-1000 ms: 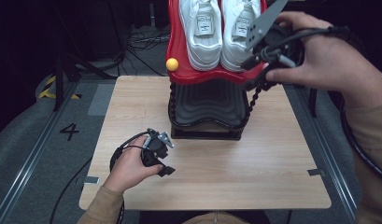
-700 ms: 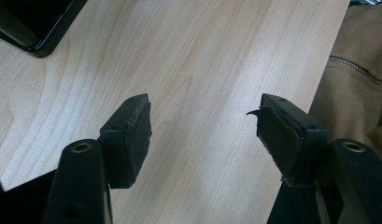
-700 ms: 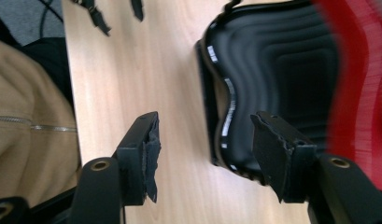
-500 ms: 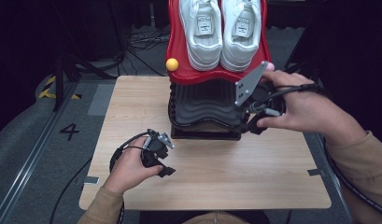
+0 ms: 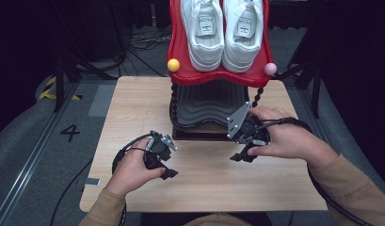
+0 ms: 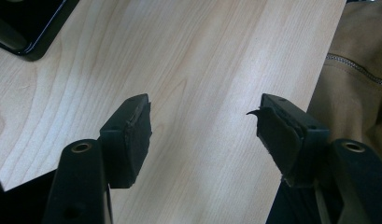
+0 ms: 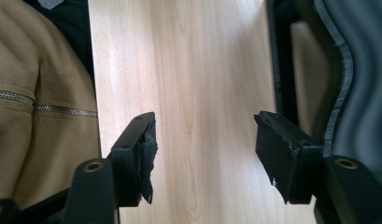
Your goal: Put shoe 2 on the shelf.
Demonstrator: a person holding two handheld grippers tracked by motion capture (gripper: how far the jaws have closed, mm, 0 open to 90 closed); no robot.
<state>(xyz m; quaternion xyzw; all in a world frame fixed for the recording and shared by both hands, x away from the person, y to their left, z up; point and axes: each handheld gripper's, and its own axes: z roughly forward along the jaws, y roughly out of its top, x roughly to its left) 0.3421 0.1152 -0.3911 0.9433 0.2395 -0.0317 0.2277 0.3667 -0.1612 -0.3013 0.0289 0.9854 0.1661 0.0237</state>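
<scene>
White shoes (image 5: pixel 223 33) sit as a pair on the red tray (image 5: pixel 180 70) of the rack (image 5: pixel 204 106), at twelve o'clock on the table (image 5: pixel 133 108). Your right gripper (image 5: pixel 243 155) hangs low by the rack's base at about three o'clock; its jaws have just been opening and now stand wide with only bare wood between them. Your left gripper (image 5: pixel 164 168) rests at eight o'clock, well apart from the rack, jaws spread and empty too.
</scene>
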